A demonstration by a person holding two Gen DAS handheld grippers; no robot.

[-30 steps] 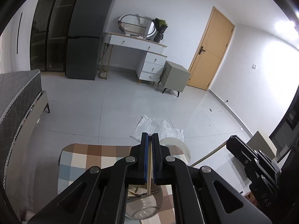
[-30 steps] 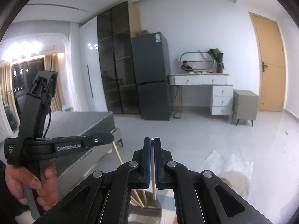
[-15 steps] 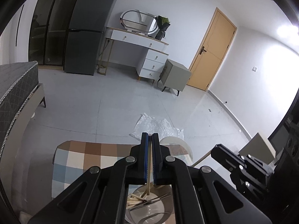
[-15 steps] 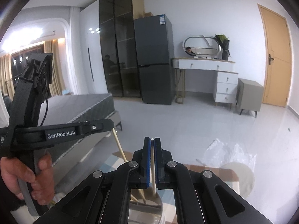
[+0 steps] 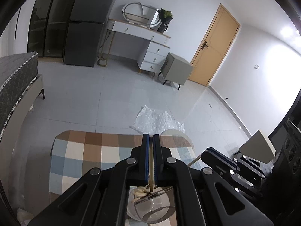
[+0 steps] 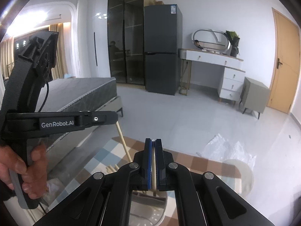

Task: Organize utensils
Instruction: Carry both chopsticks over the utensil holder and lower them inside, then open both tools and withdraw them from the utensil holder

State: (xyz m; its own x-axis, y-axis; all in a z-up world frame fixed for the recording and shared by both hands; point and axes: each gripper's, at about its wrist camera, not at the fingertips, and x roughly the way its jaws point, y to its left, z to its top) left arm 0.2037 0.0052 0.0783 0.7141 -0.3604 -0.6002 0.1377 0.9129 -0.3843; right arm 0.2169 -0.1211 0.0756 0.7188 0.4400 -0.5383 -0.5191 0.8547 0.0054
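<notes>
Above a glass bowl [image 5: 150,205] of utensils on a checked table [image 5: 79,150], both grippers [image 5: 151,137] [image 6: 154,141] pinch one chopstick each [image 5: 151,173] [image 6: 154,162]; releasing off-centre could drop them outside.

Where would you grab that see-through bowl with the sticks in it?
Probably its rim, coming down from above with one finger inside and one outside. The glass bowl is round and looks too wide to pinch across, and it opens upward. Pick the nearer rim, since the sticks lie toward the far side.
</notes>
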